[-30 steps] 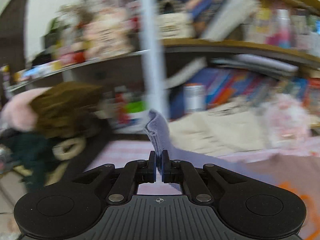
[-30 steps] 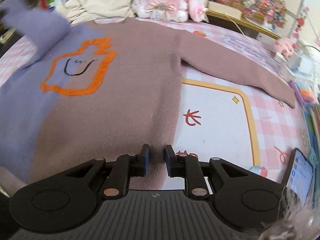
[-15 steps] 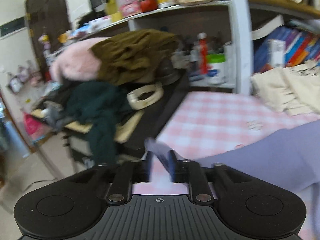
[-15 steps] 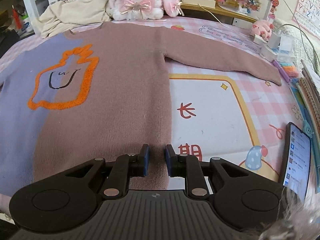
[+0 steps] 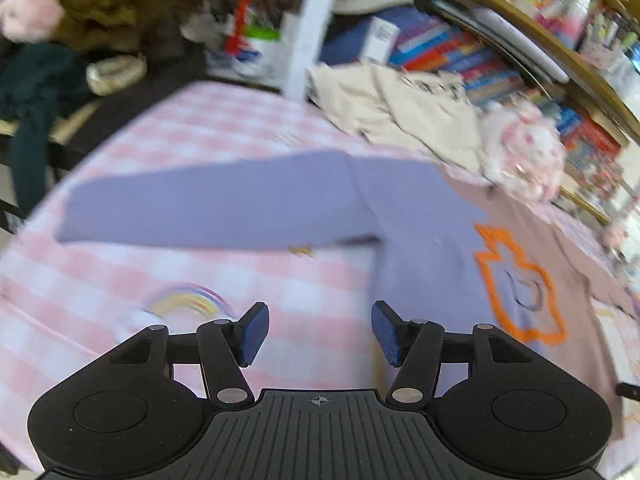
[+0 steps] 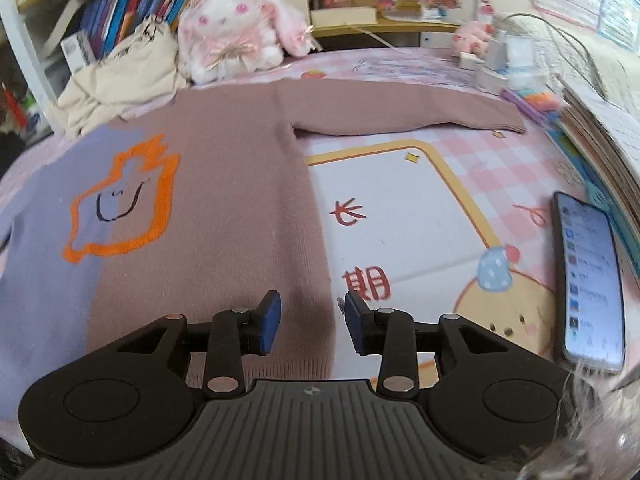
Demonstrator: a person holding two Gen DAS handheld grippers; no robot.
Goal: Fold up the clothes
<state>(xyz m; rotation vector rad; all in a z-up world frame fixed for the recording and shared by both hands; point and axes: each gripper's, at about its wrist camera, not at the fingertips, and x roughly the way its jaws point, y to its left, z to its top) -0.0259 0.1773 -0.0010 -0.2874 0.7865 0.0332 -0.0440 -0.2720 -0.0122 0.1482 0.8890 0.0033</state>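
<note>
Pink checked cloth on the counter (image 6: 520, 168) has the two-tone sweater (image 6: 224, 208) spread flat with sleeves out, ready for folding I guess, while the left gripper (image 5: 319, 334) and right gripper (image 6: 312, 322) have both just been opening, fingers apart and empty.

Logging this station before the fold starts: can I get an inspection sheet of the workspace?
Surface: pink checked cloth, printed panel on the right.
Job's things: sweater flat, both sleeves spread, purple sleeve and brown sleeve.
Clutter: phone, plush rabbit, beige garment.
Grippers: left tongs and right tongs open, just been opening, nothing between them.
Cables: cord by chargers.
Surroundings: crowded bookshelves.
</note>
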